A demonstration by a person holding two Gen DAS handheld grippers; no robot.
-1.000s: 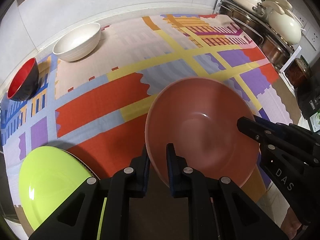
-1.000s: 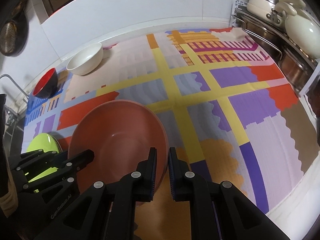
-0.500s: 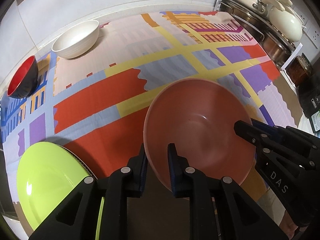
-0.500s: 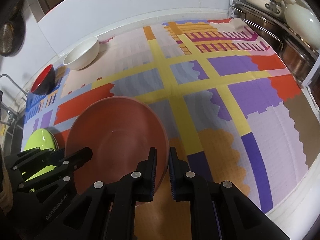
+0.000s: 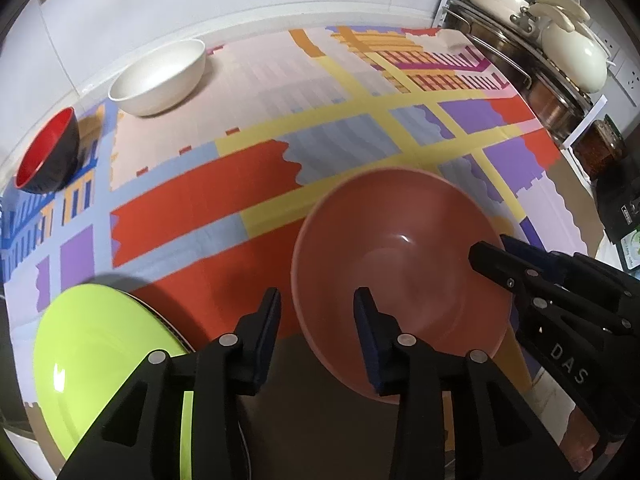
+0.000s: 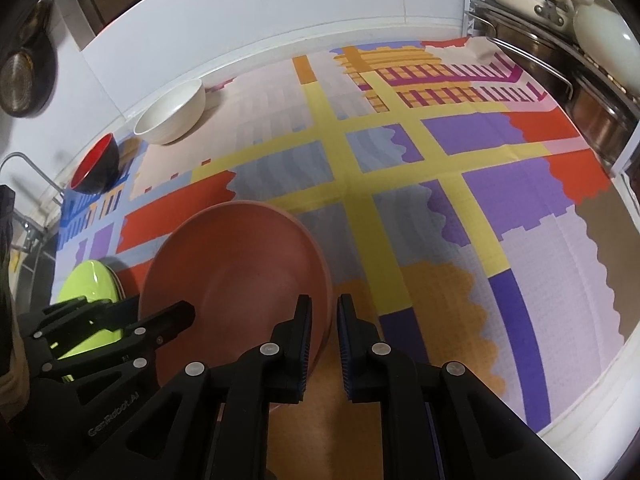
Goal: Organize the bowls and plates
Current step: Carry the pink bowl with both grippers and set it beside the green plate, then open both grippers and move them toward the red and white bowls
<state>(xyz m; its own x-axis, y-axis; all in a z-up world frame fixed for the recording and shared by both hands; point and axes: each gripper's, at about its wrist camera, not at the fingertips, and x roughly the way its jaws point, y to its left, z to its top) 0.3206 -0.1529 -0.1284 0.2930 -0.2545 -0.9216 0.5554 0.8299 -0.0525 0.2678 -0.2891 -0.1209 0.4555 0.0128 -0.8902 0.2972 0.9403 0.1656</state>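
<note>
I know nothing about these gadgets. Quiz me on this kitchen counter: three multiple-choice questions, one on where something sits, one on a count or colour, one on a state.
1. Where is the white bowl?
A. near the back wall
B. inside the pink bowl
C. on the pot rack

2. How many bowls are in view?
A. one
B. three
C. five

3. How do the left gripper's jaws stand at the pink bowl's rim?
A. apart, not pressing it
C. out of sight
B. clamped on the green plate

Answers:
1 A, it sits by the wall beside the red-and-black bowl.
2 B, white, red-and-black and pink.
3 A, gaps show on both sides of the rim.
</note>
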